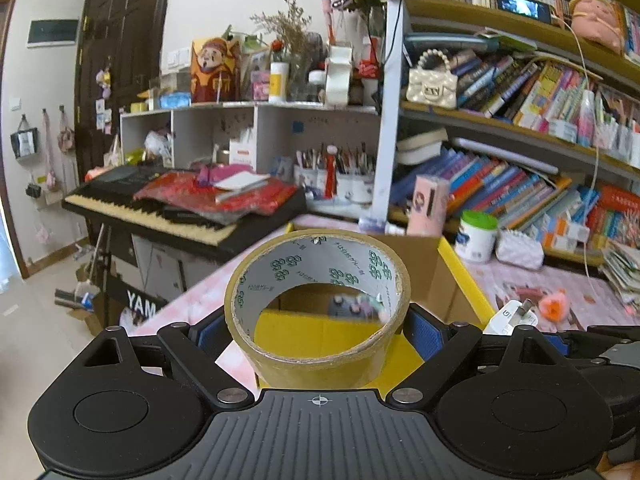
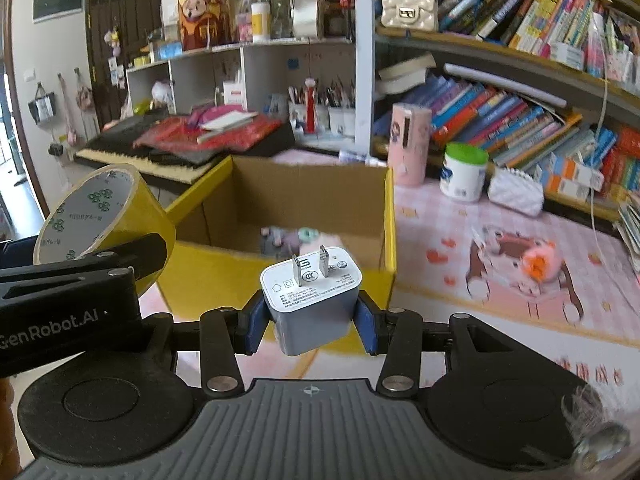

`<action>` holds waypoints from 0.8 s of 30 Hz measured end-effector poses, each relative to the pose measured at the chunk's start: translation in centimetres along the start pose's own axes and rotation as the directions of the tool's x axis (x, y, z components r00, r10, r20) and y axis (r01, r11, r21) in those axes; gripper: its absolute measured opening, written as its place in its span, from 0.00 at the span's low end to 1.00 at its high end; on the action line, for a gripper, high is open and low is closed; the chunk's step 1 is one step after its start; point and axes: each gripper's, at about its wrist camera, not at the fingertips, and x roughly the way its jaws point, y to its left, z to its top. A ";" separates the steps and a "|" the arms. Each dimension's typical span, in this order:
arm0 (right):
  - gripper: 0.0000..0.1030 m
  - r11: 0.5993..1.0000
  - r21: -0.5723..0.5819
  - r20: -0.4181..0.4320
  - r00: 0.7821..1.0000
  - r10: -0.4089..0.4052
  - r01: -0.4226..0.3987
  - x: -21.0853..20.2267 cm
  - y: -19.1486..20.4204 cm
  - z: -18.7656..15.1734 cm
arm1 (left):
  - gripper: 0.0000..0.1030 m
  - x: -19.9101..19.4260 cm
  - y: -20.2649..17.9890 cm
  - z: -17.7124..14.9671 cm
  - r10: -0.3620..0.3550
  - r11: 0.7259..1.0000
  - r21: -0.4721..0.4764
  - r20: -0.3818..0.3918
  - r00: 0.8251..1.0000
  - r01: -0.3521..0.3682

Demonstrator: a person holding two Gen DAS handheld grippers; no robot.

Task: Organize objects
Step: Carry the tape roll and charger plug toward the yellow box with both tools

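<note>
My left claw (image 1: 318,332) is clamped on a roll of brown packing tape (image 1: 318,304), its blue pads (image 1: 424,334) pressing the roll's sides at the lower centre of the left wrist view; the roll's hole faces forward. My right claw (image 2: 310,320) is clamped on a white charger plug (image 2: 312,304) in the lower centre of the right wrist view, its two metal prongs pointing up and away from me.

Both things hang above the near edge of a cardboard box with yellow outer walls (image 2: 280,280), which stands open on the desk with a pink patterned cover (image 2: 480,300). Some small things lie blurred on the box's floor; I cannot tell what they are. In the right wrist view the tape shows at the left edge, above my other claw's black arm.

Right of the box on the desk lies a small orange-pink toy (image 2: 538,262). Behind the box stand a pink tube (image 2: 410,144) and a green-lidded white tub (image 2: 464,172), near the bookshelf (image 2: 520,120).
</note>
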 end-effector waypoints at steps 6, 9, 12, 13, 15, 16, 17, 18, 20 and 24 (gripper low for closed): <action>0.42 0.999 -0.023 0.037 0.999 0.024 -0.024 2.6 -1.0 2.9 | 0.88 2.7 -0.5 1.9 0.026 1.000 -0.016 0.019 0.999 -0.026; 0.42 0.999 -0.038 0.042 0.999 0.033 -0.032 4.4 -1.7 4.0 | 0.88 4.2 -0.9 2.3 0.037 0.999 -0.019 0.014 0.999 -0.037; 0.42 0.998 -0.047 0.038 0.999 0.034 -0.032 6.1 -2.3 4.7 | 0.88 5.8 -1.3 2.6 0.045 0.999 -0.016 0.001 0.999 -0.045; 0.42 0.998 -0.051 0.035 0.999 0.033 -0.031 6.7 -2.5 4.8 | 0.88 6.4 -1.5 2.7 0.048 0.999 -0.014 -0.006 0.999 -0.048; 0.42 0.998 -0.057 0.026 0.999 0.034 -0.033 7.8 -2.9 4.9 | 0.88 7.4 -1.8 2.8 0.051 0.999 -0.007 -0.022 0.998 -0.051; 0.42 0.998 -0.062 0.019 0.999 0.034 -0.033 8.4 -3.0 5.0 | 0.88 8.0 -2.0 2.8 0.051 0.999 -0.002 -0.033 0.998 -0.052; 0.42 0.997 -0.067 0.012 0.999 0.034 -0.033 9.0 -3.2 5.0 | 0.88 8.4 -2.1 2.7 0.052 0.999 0.002 -0.041 0.998 -0.052; 0.42 0.997 -0.072 0.007 0.999 0.035 -0.034 9.5 -3.3 5.0 | 0.88 8.9 -2.2 2.7 0.053 0.999 0.007 -0.051 0.997 -0.053; 0.42 0.996 -0.086 -0.006 0.999 0.034 -0.035 10.5 -3.5 4.9 | 0.88 9.8 -2.5 2.5 0.057 0.998 0.020 -0.071 0.996 -0.055; 0.42 0.994 -0.102 -0.044 0.998 0.039 -0.043 12.4 -3.9 4.7 | 0.88 11.4 -2.9 2.2 0.066 0.997 0.035 -0.108 0.992 -0.063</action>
